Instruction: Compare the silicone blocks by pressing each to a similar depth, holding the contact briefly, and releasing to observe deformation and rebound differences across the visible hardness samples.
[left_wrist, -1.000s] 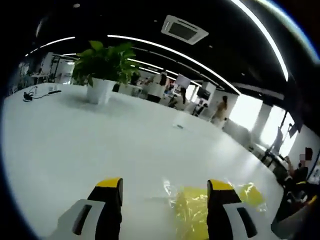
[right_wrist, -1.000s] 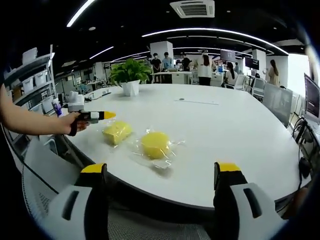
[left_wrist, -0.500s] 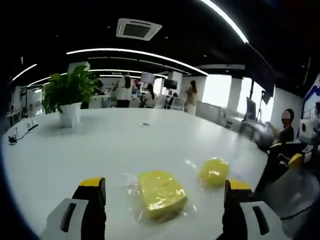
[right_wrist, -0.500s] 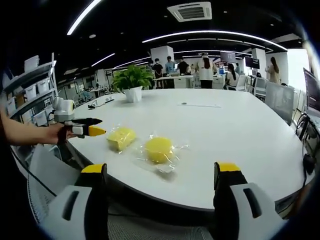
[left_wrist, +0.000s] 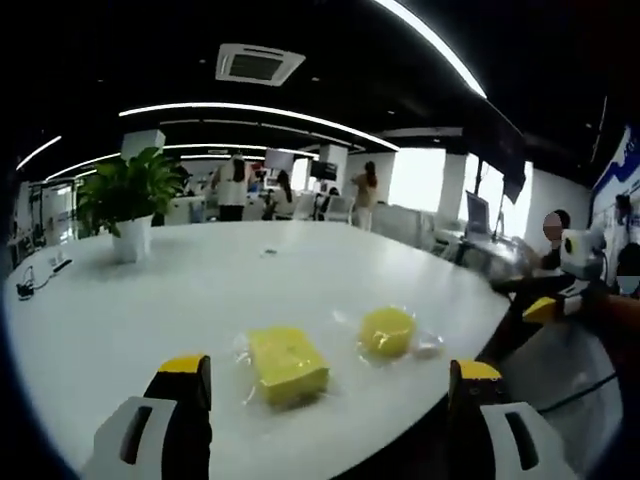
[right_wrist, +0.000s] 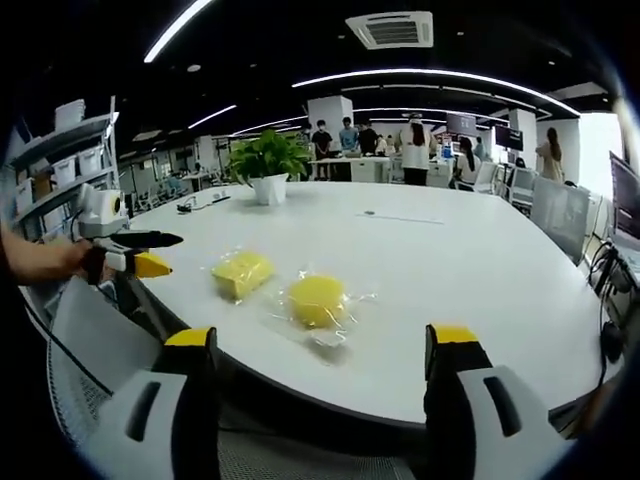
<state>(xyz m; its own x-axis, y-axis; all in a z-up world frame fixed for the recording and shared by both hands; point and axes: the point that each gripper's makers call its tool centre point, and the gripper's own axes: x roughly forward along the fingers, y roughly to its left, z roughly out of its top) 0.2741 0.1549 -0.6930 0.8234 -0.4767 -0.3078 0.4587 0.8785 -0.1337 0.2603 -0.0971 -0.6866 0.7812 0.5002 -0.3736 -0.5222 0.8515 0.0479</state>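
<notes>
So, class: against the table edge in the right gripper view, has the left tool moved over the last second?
Yes. The left tool has pulled back off the white table, away from the rectangular yellow block; it now sits beyond the table's edge.

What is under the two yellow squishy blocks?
The rectangular block and the round block each lie in a clear plastic bag on the white table. The bag and table right beneath them are covered.

A large white table (right_wrist: 480, 270) with a potted plant (right_wrist: 267, 165) stands under curved ceiling lights (right_wrist: 430, 78).
</notes>
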